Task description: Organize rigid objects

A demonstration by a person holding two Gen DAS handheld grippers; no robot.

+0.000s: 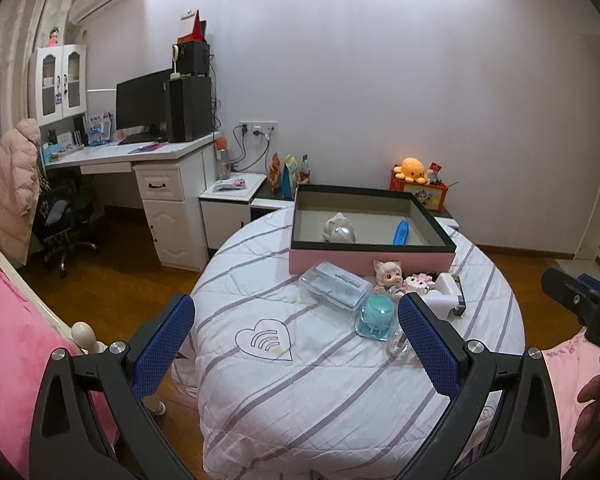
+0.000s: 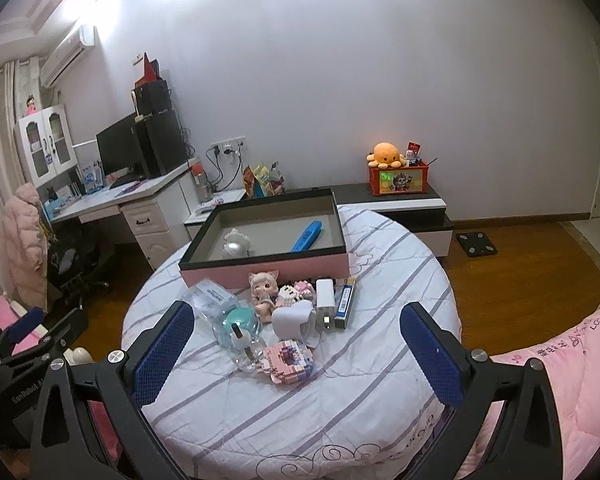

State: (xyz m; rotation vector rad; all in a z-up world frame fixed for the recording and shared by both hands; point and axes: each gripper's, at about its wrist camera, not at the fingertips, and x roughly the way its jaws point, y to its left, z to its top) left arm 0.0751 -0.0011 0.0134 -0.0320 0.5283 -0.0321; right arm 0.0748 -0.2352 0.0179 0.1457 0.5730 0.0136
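A pink box (image 1: pixel 372 259) with a dark rim stands at the far side of a round table under a striped white quilt (image 1: pixel 300 392). It holds a silvery figure (image 1: pixel 340 230) and a blue bar (image 1: pixel 401 233). In front of it lie a clear case (image 1: pixel 334 284), a doll (image 1: pixel 386 278), a teal tub (image 1: pixel 376 314) and a white charger (image 1: pixel 446 292). The right wrist view adds a pink block donut (image 2: pixel 288 362), a glass bottle (image 2: pixel 244 344) and a blue-white pack (image 2: pixel 346 300). My left gripper (image 1: pixel 296 312) and right gripper (image 2: pixel 296 320) hover open, holding nothing, short of the objects.
A white desk (image 1: pixel 160 152) with a monitor and an office chair stand to the left. A low cabinet (image 2: pixel 404 200) carries an orange box and a plush octopus behind the table. Pink bedding (image 2: pixel 572 380) lies at the right, and a black scale (image 2: pixel 476 244) sits on the wood floor.
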